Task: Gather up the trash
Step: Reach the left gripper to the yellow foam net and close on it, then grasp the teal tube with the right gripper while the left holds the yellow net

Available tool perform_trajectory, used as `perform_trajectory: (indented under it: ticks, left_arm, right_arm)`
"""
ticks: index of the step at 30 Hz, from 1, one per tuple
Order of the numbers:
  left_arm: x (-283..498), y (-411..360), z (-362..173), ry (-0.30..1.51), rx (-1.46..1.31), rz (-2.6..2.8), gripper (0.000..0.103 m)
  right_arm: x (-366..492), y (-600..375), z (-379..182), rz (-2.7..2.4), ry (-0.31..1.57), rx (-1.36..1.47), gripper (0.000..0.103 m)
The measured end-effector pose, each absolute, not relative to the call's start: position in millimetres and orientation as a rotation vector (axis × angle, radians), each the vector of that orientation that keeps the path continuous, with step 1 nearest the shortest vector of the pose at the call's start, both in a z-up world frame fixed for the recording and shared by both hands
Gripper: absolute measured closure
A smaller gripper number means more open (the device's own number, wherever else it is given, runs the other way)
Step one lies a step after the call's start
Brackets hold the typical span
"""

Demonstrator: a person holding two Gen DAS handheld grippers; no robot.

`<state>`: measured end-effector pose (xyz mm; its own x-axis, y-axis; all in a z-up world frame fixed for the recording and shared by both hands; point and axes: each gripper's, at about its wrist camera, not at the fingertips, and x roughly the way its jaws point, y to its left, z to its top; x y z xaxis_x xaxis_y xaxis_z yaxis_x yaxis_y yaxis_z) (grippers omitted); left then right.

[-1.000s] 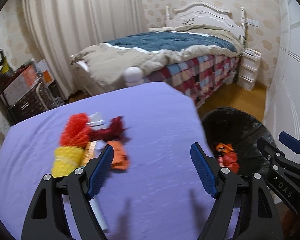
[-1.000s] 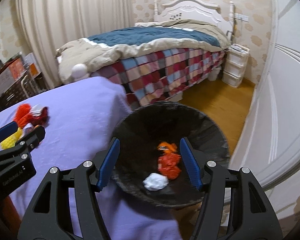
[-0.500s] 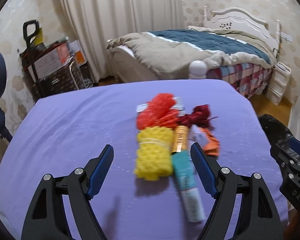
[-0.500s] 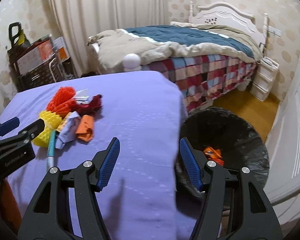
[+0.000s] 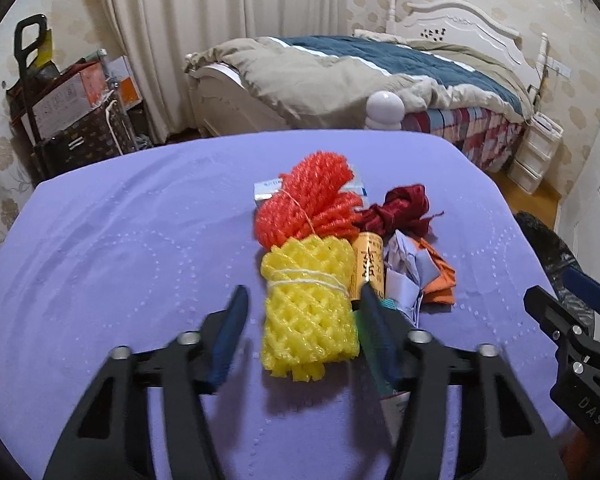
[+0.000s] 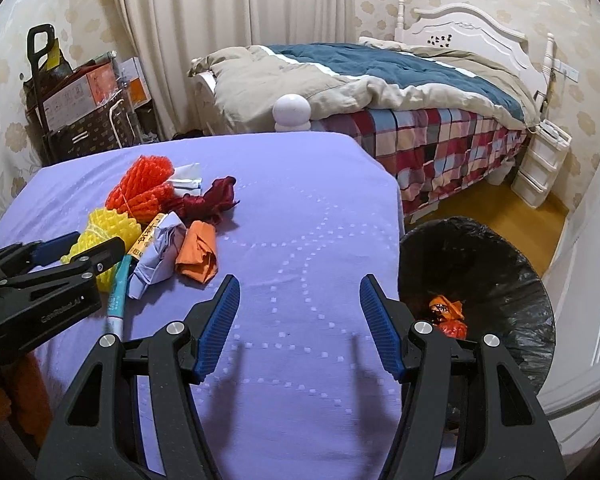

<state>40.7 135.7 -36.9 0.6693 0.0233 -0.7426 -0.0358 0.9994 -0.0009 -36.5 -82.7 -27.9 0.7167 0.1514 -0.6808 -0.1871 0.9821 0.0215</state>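
Your left gripper (image 5: 302, 320), spread: yellow foam net (image 5: 308, 312) lies between its fingers, long axis pointing away. Your right gripper (image 6: 298, 322), spread, empty, near the surface's (image 6: 300, 220) bin-side edge.

Right gripper (image 5: 580, 312) body, lower right of the left wrist view: "DAS" in white letters.
Left gripper (image 6: 72, 250) body, lower left of the right wrist view: white lettering, too blurred to read for sure.
Yellow tube (image 5: 369, 268), mid-frame: dark characters down its side, not legible.
Cardboard box (image 5: 62, 96), upper left: print too small.
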Motion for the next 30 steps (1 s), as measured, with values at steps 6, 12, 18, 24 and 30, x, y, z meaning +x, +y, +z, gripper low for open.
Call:
perform_trajectory:
  ticks: [6,12,18,24,30]
  left_arm:
    - [33,138,-36,0.825,-0.027,0.003,0.062]
    - [13,149,-23,0.786,-0.029,0.022,0.062]
    - [-12,172,-21,0.778,-0.005,0.086,0.062]
    - [-34,204,-29,0.789,0.008,0.181,0.062]
    - [-42,235,-38,0.807,-0.030,0.242,0.062]
  right_arm:
    - [-37,-80,-30,0.191,0.753,-0.054,0.042]
    - [-42,-70,-29,0.214,0.747,-0.062,0.042]
    - [-55,-45,-26,0.268,0.743,-0.083,0.042]
    - [-66,-14,-27,0.337,0.751,-0.112,0.042]
    - [-71,18,-31,0.385,0.763,-0.150,0.042]
